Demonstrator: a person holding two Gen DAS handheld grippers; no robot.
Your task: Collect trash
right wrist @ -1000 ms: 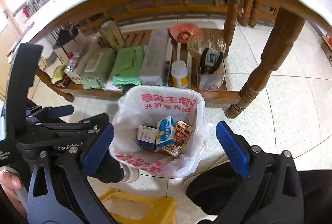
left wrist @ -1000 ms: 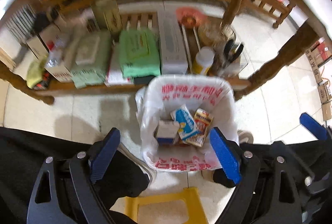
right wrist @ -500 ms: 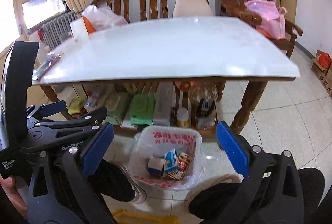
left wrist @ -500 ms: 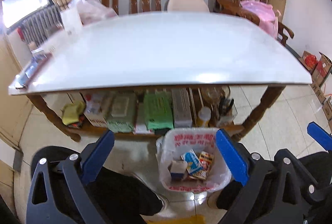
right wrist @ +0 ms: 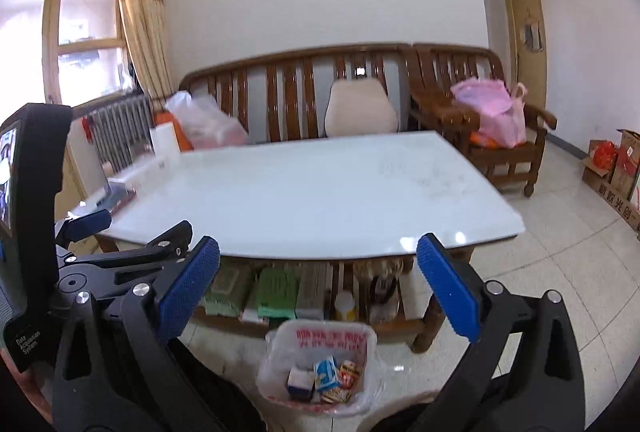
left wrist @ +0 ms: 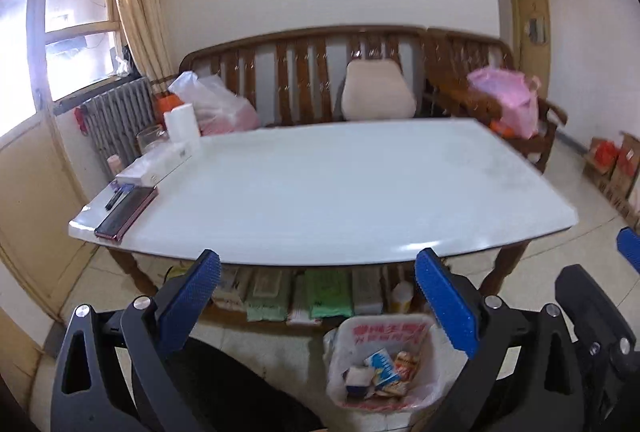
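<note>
A small bin lined with a white plastic bag stands on the floor in front of the table; it also shows in the right wrist view. Several small cartons lie inside it, also seen in the right wrist view. My left gripper is open and empty, raised above the bin and level with the table edge. My right gripper is open and empty at a similar height. The white table top shows no trash on its middle.
A phone, pens, a flat box, a paper roll and a glass stand at the table's left end. A shelf under the table holds packs. A wooden bench with bags stands behind. Cardboard boxes sit at right.
Both grippers have risen and tilted up from looking down into the bin to facing across the table top. Both stay open and empty. The bin's contents have not changed.
</note>
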